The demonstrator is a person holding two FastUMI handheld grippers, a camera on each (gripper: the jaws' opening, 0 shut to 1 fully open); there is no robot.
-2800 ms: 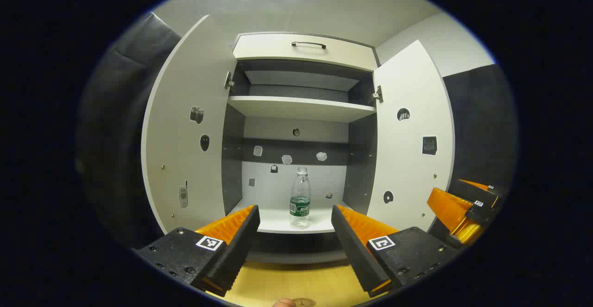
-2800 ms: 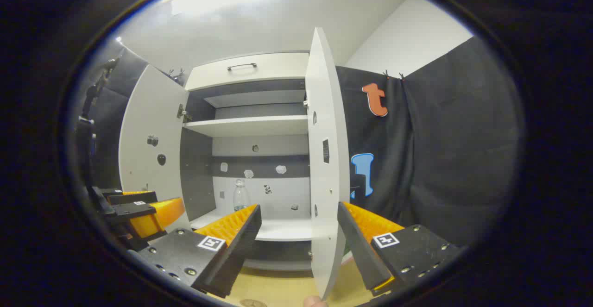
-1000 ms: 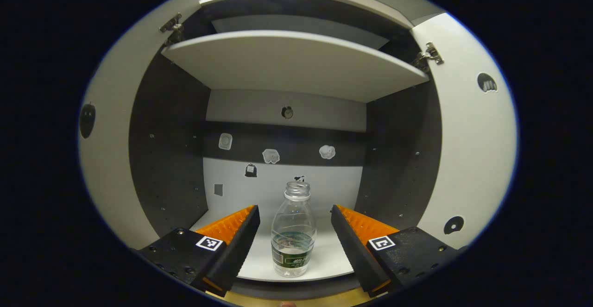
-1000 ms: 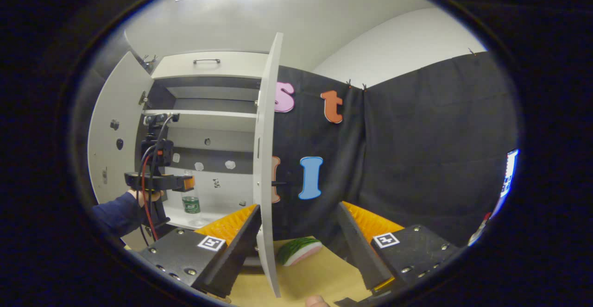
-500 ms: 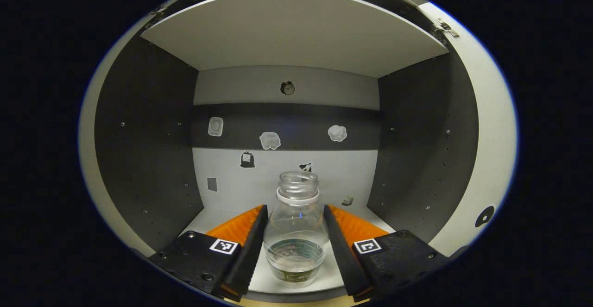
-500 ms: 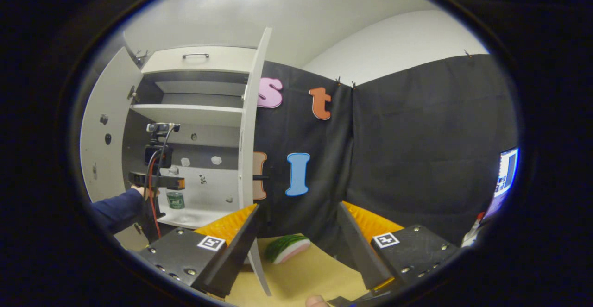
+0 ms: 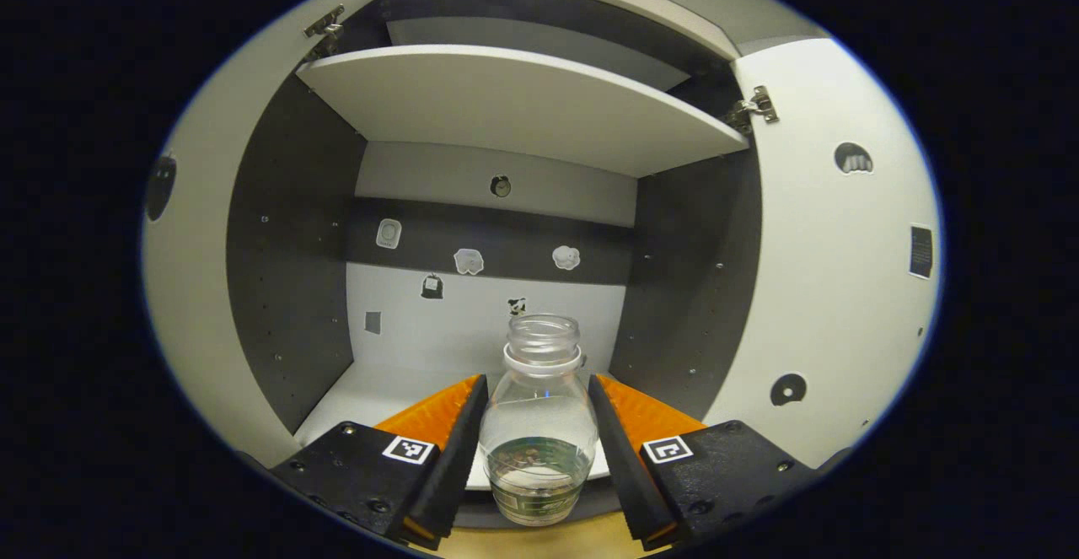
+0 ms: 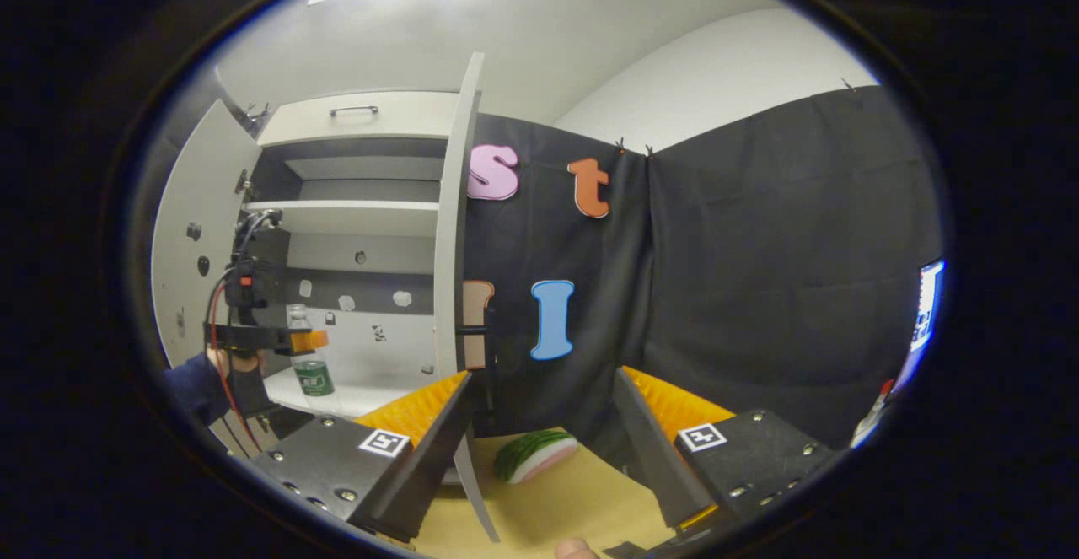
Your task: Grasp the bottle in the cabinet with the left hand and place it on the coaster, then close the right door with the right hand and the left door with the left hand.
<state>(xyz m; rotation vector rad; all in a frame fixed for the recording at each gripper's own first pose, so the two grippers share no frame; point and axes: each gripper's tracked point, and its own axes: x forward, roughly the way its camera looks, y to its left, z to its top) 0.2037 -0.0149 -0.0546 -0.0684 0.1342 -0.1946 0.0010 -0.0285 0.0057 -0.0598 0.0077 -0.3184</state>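
A clear, capless bottle (image 7: 539, 432) with a green label stands upright between my left gripper (image 7: 538, 384) fingers, which are shut on its body. Its base hangs at the front edge of the cabinet's lower shelf (image 7: 371, 390). Both cabinet doors are open: the left door (image 7: 190, 306) and the right door (image 7: 834, 289). In the right gripper view, the left gripper (image 8: 261, 337) holds the bottle (image 8: 310, 369) in front of the shelf, in a person's hand. My right gripper (image 8: 542, 376) is open and empty, just right of the right door (image 8: 451, 247), seen edge-on.
An upper shelf (image 7: 514, 104) spans the cabinet above the bottle, and a drawer with a handle (image 8: 354, 110) sits on top. A watermelon slice toy (image 8: 533, 454) lies on the wooden table (image 8: 573, 500) between my right fingers. A lit screen (image 8: 926, 306) glows far right.
My left gripper closed on the bottle and has now drawn back from the cabinet with it, toward the shelf's front edge. The right gripper drifted slightly and stays open.
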